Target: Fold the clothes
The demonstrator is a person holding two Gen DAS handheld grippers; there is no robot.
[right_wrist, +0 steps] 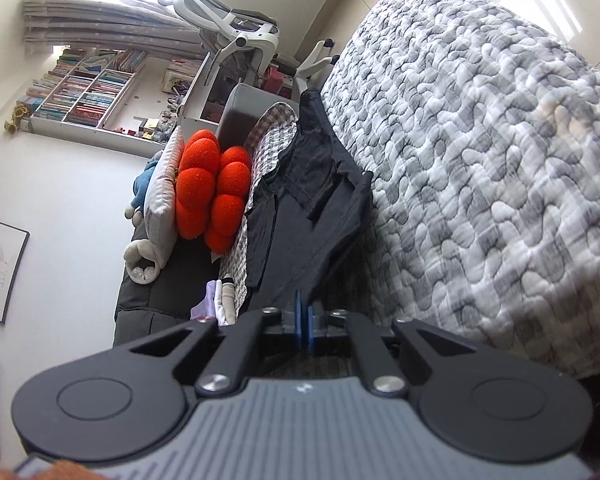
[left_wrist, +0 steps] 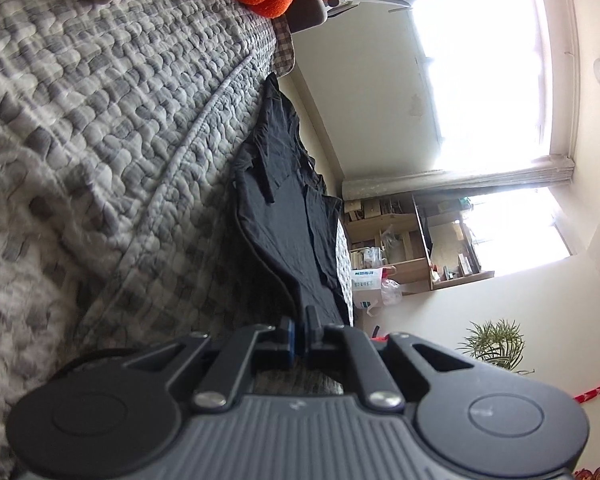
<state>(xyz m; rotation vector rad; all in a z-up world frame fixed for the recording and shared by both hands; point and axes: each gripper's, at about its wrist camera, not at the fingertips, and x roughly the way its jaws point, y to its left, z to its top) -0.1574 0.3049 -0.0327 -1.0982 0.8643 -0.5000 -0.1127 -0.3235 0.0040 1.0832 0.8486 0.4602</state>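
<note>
A corner of the black shirt [left_wrist: 288, 216] is pinched tight by the left gripper [left_wrist: 300, 330], another by the right gripper [right_wrist: 305, 322]. The soft, light, floppy shirt is stretched across the quilted bed [left_wrist: 120, 100]. It is best held by its corners.

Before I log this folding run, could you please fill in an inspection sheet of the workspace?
Surface: bed under a grey-and-white quilt.
Job's things: black garment stretched out, one edge pinched in each gripper.
Clutter: orange cushion, white pillow, small pile of pale clothes.
Grippers: left gripper and right gripper both shut on the garment.
Cables: nothing seen.
Surroundings: bright window, wooden shelf, potted plant, white office chair, bookshelf.
</note>
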